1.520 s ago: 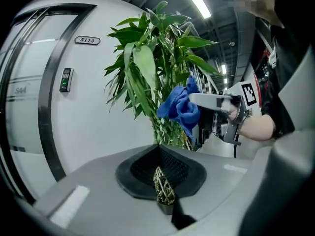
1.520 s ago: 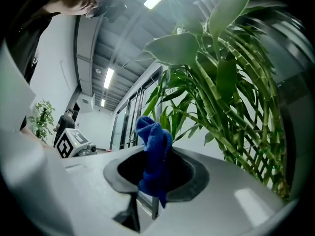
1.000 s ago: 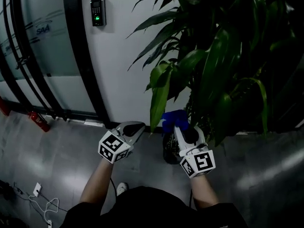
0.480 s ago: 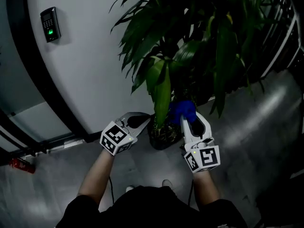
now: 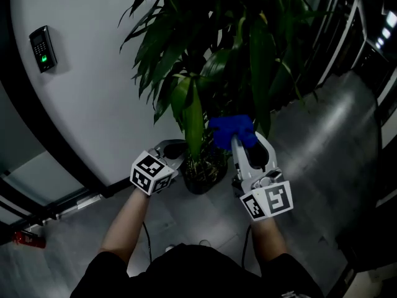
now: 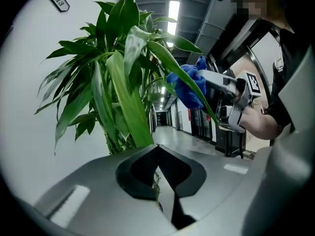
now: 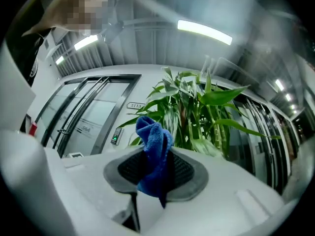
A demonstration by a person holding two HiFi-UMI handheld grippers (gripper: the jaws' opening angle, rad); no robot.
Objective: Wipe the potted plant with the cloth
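Right gripper (image 5: 249,145) holds the blue cloth (image 5: 231,129) up against the potted plant (image 5: 205,67), the bunched cloth standing out past the jaw tips and lying just beside a long drooping leaf (image 5: 193,124) on its left and a darker hanging leaf (image 5: 260,73) on its right, above the dark pot (image 5: 202,176). Left gripper (image 5: 174,150) sits on the other side of that drooping leaf, near the pot's rim, its tips pointing at the lower stems. Compared with half a second ago, the cloth sits higher against the foliage and less to the right of the pale leaf, and the whole view has swung, so the wall keypad (image 5: 42,47) now lies further left. The right gripper's jaws are clamped on the cloth, a fold of it pinched between the pads and the rest poking above them. The left gripper's jaws are closed together with nothing between them, the leaves standing beyond its tips
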